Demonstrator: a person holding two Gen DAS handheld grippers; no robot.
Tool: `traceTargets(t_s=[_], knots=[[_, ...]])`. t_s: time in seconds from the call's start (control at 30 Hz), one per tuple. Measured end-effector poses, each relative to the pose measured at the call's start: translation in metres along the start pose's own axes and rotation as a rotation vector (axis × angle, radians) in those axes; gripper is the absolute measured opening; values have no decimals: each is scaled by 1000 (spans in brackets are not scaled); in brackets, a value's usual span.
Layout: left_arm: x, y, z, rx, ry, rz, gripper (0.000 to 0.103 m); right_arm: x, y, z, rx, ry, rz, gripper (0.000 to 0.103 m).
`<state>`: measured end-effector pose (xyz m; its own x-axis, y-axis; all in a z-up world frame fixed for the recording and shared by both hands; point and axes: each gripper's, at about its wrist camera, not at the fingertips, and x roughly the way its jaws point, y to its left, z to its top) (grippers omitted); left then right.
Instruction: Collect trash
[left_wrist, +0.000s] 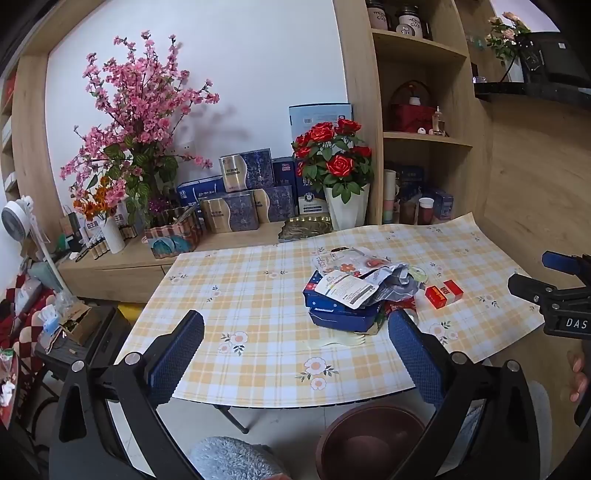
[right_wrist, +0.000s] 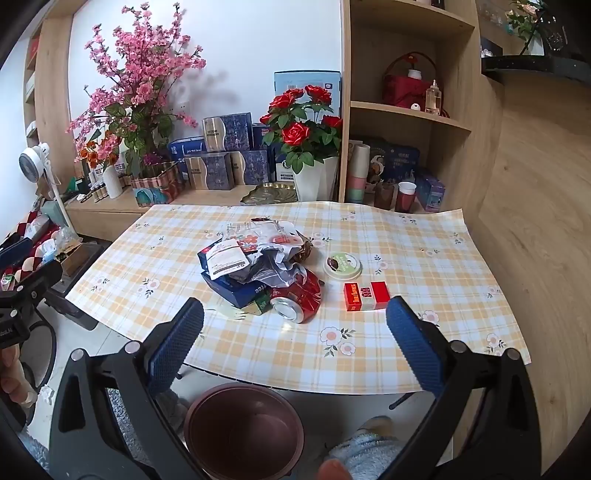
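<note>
A heap of trash lies mid-table: a blue carton (left_wrist: 338, 314) (right_wrist: 236, 290), crumpled wrappers (left_wrist: 351, 277) (right_wrist: 258, 251), and a crushed red can (right_wrist: 299, 297). Beside it rest a small red box (left_wrist: 443, 293) (right_wrist: 365, 296) and a round lid (right_wrist: 342, 264). A brown bin (right_wrist: 243, 430) (left_wrist: 369, 441) stands on the floor under the table's near edge. My left gripper (left_wrist: 295, 343) is open, held short of the heap. My right gripper (right_wrist: 295, 332) is open too, above the near edge with nothing between its fingers. It also shows at the right edge (left_wrist: 554, 291) of the left wrist view.
The table wears a yellow checked cloth (left_wrist: 258, 295) (right_wrist: 406, 350). Behind it a low cabinet holds flower vases (left_wrist: 343, 210), blue gift boxes (right_wrist: 221, 155) and a shelf unit (right_wrist: 406, 110) with cups. A fan (left_wrist: 18, 218) and clutter stand on the left. Fluffy slippers (right_wrist: 369, 446) are by the bin.
</note>
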<state>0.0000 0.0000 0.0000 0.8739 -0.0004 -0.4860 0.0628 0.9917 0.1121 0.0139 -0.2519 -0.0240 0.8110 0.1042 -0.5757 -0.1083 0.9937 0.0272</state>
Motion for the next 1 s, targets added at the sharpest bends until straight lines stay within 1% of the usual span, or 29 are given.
traceTargets(t_s=[0.6, 0.8, 0.83, 1.0], knots=[[0, -3, -2, 8, -2, 9, 98, 1, -1, -2, -4, 3, -5, 97], [-6, -5, -2, 9, -3, 10, 98, 0, 0, -3, -5, 5, -5, 97], [-3, 0, -2, 9, -2, 10, 98, 0, 0, -3, -5, 5, -5, 97], [-4, 0, -3, 15, -3, 10, 98, 0, 0, -3, -6, 5, -7, 97]])
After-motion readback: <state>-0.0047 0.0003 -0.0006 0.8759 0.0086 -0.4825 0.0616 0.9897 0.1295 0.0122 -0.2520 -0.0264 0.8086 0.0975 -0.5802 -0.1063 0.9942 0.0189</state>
